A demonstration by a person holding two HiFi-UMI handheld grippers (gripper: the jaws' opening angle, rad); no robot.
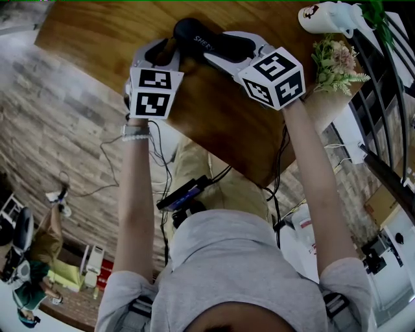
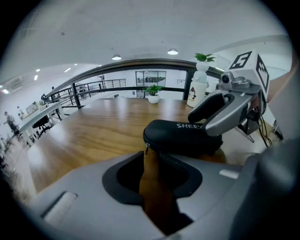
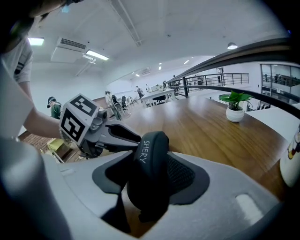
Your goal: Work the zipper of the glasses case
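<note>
- Black oval zippered glasses case [image 1: 202,37], white "SHERY" lettering on the shell: I log it lying on the brown wooden table [image 1: 214,123], far side from the operator, between my two tools.
- Right gripper [image 1: 238,49]: clenched on the glasses case. In the right gripper view I see the case [image 3: 149,159] wedged between both padded jaws, its lettered face turned up.
- Left gripper [image 2: 150,157]: released, its jaws parted by a narrow gap through which I see bare wood. It sits at the case's free end.
- Small metal zipper pull [image 2: 146,149]: hangs at the near corner of the case, directly at the mouth of the left jaws. I cannot tell whether it touches them.
- Zipper: reads as closed along the seam I can see in the left gripper view.
- Black-and-white marker cubes: one on the left tool [image 1: 154,91], one on the right [image 1: 272,76], both facing the head camera.
- White bottle with a penguin figure [image 1: 327,16]: stands at the table's far right corner, well apart from the case.
- Sprig of pale artificial flowers [image 1: 334,61]: beside that bottle.
- Small potted green plant in a white pot [image 3: 234,108]: on the table, away from the case.
</note>
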